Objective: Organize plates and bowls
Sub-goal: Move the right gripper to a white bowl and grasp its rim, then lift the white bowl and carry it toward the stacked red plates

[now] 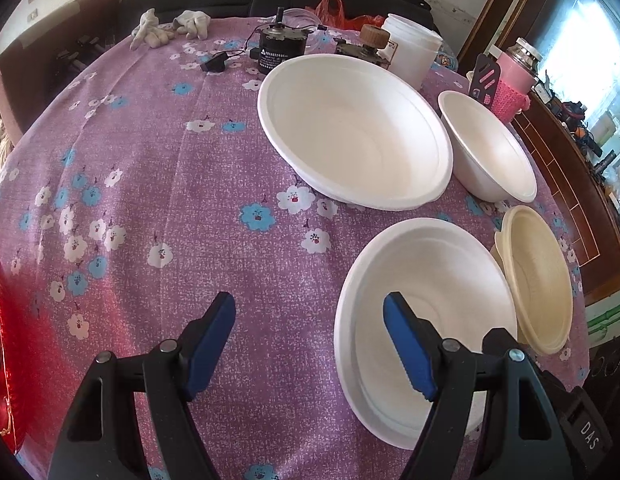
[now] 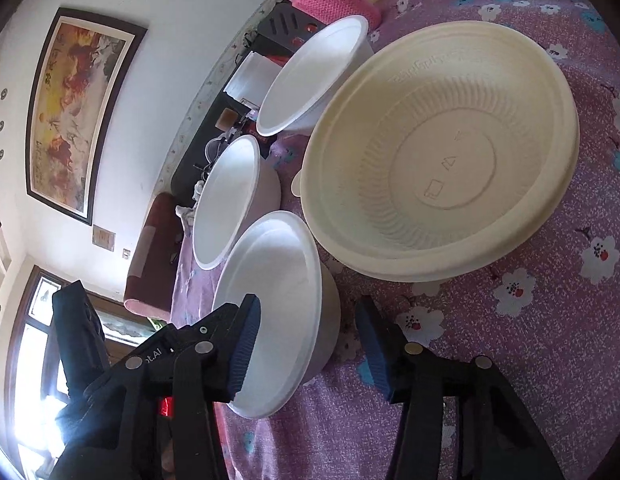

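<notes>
We saw a matt, woven tablecloth [image 1: 158, 184] with a printed flower pattern. The near white bowl [image 1: 422, 320] looked like smooth, matt foam. The cream bowl [image 2: 438, 152] had a dull, ribbed, moulded wall. The gripper pads [image 1: 408, 344] were ridged blue rubber.

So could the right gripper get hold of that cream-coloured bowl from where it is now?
Probably yes. The cream bowl sits just ahead of the right gripper with only bare tablecloth between. Its jaws stand apart around the near white bowl's rim, so it would have to clear that first.
</notes>
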A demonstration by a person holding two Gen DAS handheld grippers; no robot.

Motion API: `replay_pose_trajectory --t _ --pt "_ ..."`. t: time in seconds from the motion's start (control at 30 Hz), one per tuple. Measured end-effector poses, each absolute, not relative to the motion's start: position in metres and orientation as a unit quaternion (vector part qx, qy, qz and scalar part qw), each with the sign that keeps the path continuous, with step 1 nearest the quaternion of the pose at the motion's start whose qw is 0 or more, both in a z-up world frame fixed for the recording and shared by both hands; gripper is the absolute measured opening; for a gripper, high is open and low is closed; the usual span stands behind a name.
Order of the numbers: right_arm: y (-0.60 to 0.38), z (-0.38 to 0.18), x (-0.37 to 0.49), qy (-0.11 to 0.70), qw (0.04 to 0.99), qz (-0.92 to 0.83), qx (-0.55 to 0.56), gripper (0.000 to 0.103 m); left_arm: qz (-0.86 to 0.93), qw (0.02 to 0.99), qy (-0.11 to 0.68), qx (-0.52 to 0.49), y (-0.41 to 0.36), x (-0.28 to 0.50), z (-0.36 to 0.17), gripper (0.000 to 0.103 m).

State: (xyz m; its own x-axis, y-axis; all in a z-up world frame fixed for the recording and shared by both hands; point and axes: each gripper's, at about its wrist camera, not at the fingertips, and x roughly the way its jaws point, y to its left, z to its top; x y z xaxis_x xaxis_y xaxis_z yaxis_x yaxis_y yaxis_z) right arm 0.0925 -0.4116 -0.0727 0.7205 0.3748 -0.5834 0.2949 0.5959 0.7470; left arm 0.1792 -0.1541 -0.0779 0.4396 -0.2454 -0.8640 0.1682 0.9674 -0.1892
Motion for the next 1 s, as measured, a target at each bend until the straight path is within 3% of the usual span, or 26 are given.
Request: replay_pose_trajectory --t 0.17,0.6,1.0 --pt "-0.412 -0.077 0.093 0.38 0.813 0.016 0.441 0.034 -0.134 0.846 0.515 -0.036 -0.156 0.179 -0.079 0.046" --pt "-0.406 -0.072 0.093 0.376 0.83 0.008 0.411 0.018 -0.173 0.839 0.513 -0.042 -0.163 0.174 -0.078 0.013" --pt "-0.403 -0.071 0.091 0.376 0.838 -0.001 0.396 0.014 -0.182 0.845 0.502 -0.029 -0.165 0.169 -0.073 0.011"
